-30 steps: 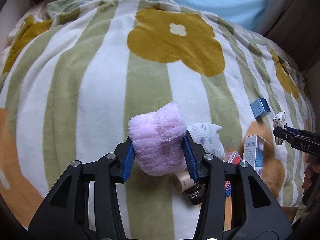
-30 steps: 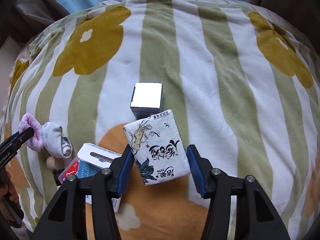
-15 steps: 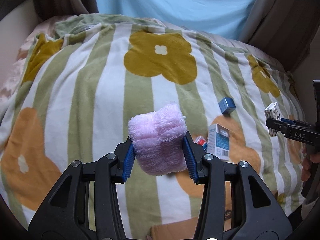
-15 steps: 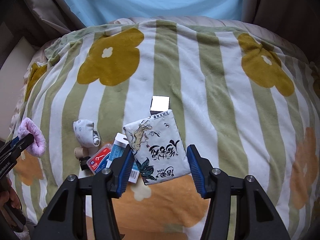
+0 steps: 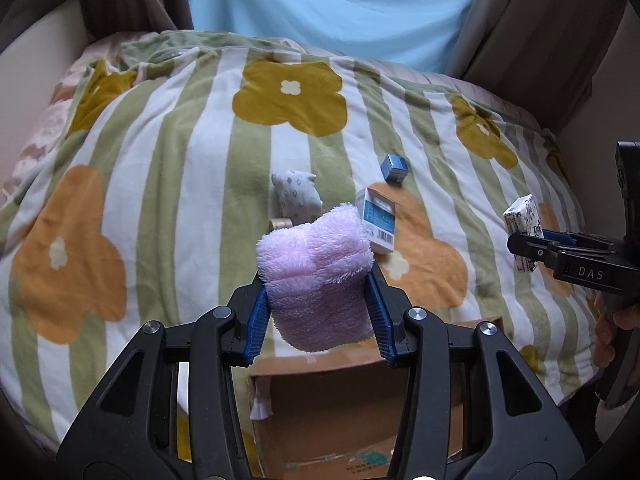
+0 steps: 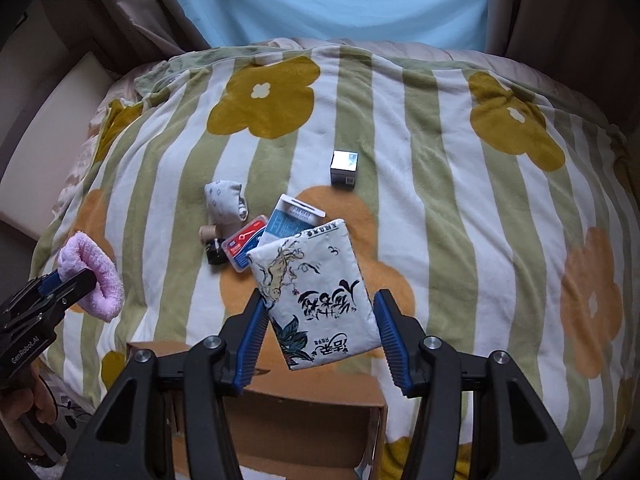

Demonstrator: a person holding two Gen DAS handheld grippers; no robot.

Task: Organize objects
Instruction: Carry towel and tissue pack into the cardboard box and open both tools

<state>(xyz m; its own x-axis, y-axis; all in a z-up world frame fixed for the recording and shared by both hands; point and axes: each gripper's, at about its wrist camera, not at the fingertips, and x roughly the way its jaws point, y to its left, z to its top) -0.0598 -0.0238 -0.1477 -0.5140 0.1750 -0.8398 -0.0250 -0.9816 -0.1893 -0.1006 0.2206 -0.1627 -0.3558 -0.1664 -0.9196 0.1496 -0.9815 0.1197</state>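
A folded pink towel was found pinched between the blue pads of the left tool, held above an open cardboard box at the near edge of the bed. A printed tissue pack was found clamped in the right tool, likewise raised over the box. A rolled sock, a blue-and-white carton, a red case and a small cube box were observed lying on the striped flowered blanket.

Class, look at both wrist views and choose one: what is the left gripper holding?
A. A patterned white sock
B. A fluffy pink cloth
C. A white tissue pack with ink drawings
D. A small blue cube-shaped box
B. The left gripper is shut on the fluffy pink cloth; the tissue pack sits in the right gripper.
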